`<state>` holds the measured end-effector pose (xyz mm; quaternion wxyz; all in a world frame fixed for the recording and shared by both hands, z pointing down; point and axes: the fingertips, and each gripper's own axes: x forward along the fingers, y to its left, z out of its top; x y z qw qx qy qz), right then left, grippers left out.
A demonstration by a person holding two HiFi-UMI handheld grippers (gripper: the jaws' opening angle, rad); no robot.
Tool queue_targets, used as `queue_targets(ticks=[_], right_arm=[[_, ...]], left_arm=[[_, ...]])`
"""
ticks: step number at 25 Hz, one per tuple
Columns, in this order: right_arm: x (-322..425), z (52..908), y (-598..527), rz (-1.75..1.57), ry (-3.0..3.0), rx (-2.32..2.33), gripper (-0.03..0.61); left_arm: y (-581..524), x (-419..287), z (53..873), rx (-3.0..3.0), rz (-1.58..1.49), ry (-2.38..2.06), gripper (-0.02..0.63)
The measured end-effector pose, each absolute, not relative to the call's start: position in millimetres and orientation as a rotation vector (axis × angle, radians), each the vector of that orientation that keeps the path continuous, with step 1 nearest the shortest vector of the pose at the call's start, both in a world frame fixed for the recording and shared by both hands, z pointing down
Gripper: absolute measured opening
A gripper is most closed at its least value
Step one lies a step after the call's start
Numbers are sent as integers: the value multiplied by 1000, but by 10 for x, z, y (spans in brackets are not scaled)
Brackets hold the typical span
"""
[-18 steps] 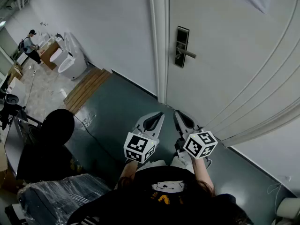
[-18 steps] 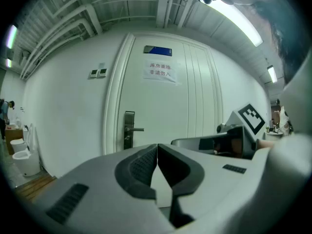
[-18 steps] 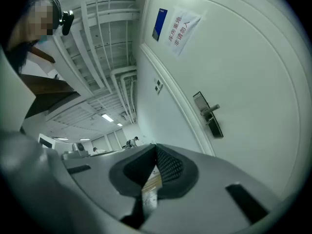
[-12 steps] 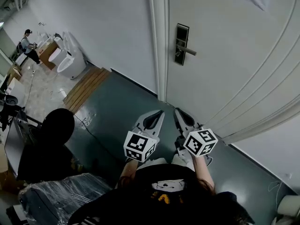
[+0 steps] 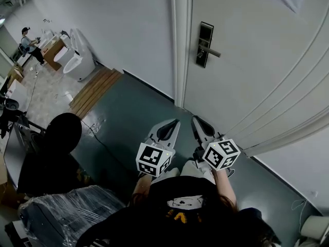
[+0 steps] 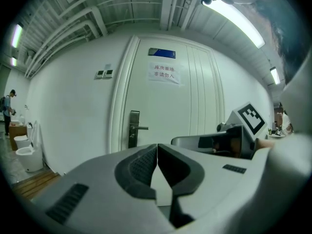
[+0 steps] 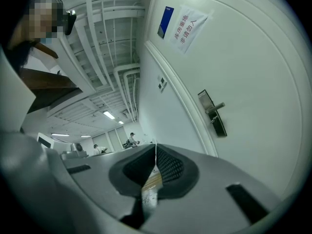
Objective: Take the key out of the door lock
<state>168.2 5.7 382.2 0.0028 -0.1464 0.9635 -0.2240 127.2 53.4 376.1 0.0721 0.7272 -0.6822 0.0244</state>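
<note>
A black lock plate [image 5: 205,44] with a silver lever handle [image 5: 214,51] sits on the white door [image 5: 257,76], well ahead of both grippers. The key is too small to make out in the head view. In the right gripper view a small dark bit [image 7: 213,119] shows under the handle; I cannot tell if it is the key. My left gripper [image 5: 176,122] and right gripper [image 5: 195,119] are held side by side at waist height, both shut with nothing between the pads. The lock plate [image 6: 132,129] also shows in the left gripper view, far off.
The door frame [image 5: 180,45] and a white wall lie left of the lock. A wooden platform [image 5: 95,89] and white toilets [image 5: 77,63] stand at far left, near a person [image 5: 26,37]. A dark chair [image 5: 56,148] and a wrapped bundle [image 5: 67,215] are at lower left. A paper notice [image 6: 164,73] hangs on the door.
The head view has shifted slightly, so the lock plate sits a little further right and lower. Both grippers stay shut in nearly the same place.
</note>
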Motion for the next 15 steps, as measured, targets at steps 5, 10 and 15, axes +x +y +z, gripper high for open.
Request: queue_targets(ticks=[5,10,15], right_arm=[[1608,3847,74,-716,3042,-415,8],[1480,3914,-25,-749,3048,-404,8],[1271,3951,-220,-772,3041,-388,8]], left_arm=[[571,1203,3792,2143,61,-2074,9],[515,1067,3825,2106,63,-2096,9],[397,875,3861,2079,71,-2112,9]])
